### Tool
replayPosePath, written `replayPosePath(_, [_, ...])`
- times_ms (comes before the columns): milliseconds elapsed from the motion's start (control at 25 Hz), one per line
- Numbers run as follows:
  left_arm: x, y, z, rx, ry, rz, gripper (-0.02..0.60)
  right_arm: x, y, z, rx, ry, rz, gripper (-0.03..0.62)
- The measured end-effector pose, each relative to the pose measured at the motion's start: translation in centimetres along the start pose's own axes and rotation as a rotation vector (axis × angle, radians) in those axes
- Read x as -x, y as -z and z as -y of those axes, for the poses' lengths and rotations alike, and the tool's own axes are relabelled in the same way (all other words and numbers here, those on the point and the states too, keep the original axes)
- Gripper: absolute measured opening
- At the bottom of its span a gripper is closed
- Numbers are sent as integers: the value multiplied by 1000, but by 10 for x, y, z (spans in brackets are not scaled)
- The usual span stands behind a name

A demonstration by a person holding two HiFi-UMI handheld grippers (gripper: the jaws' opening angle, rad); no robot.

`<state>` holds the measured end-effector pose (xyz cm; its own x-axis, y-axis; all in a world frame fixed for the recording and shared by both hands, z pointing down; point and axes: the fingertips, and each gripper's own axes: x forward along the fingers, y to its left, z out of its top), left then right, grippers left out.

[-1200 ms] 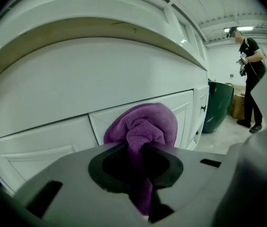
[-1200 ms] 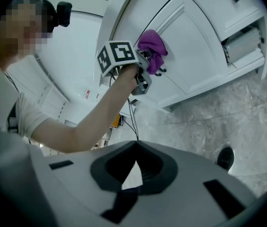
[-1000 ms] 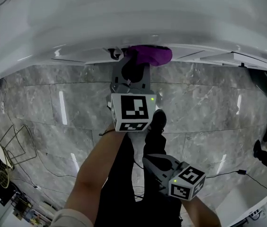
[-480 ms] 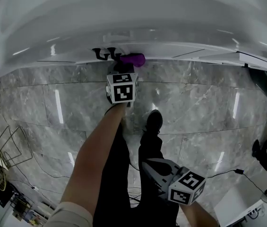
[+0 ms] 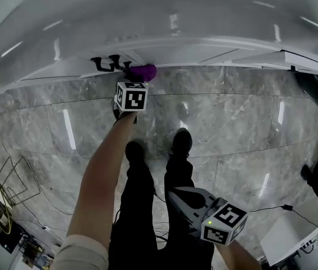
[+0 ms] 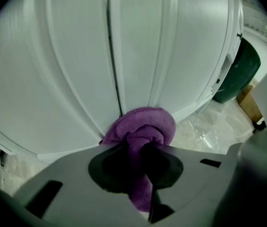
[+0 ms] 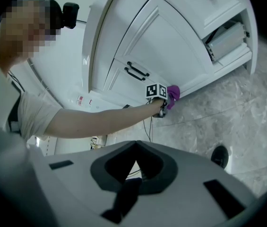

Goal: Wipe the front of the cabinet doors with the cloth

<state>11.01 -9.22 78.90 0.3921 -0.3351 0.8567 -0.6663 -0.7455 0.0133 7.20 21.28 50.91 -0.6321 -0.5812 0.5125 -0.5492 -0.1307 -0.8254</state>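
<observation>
Fingers (image 6: 164, 161) of the left gripper (image 6: 134, 150) are clamping a bunched purple cloth (image 6: 145, 124), with a tail of it hanging down between them. The cloth is pressing against the white cabinet doors (image 6: 67, 70), low down, right at the dark seam where two panelled doors are meeting, and close to the bottom edge above the floor. In the head view the person's bare forearm (image 5: 105, 173) is reaching out to this gripper, and a pair of black door handles (image 5: 107, 64) is sitting just beside the cloth on its left.

The right gripper (image 7: 134, 162) is hanging back, well apart from the doors, near the person's legs. Its fingers (image 7: 168, 167) are resting together at the tips and gripping nothing. It is looking across the grey marble floor (image 5: 232, 122) towards the cabinet. Black shoes (image 5: 181, 142) are standing on that floor between the two grippers.
</observation>
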Motion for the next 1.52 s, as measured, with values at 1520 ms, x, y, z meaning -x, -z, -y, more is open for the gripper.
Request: replayPosePath(1520, [28,-92,115,-1,213,137,69,8,-32,17,-34,-2,118,9])
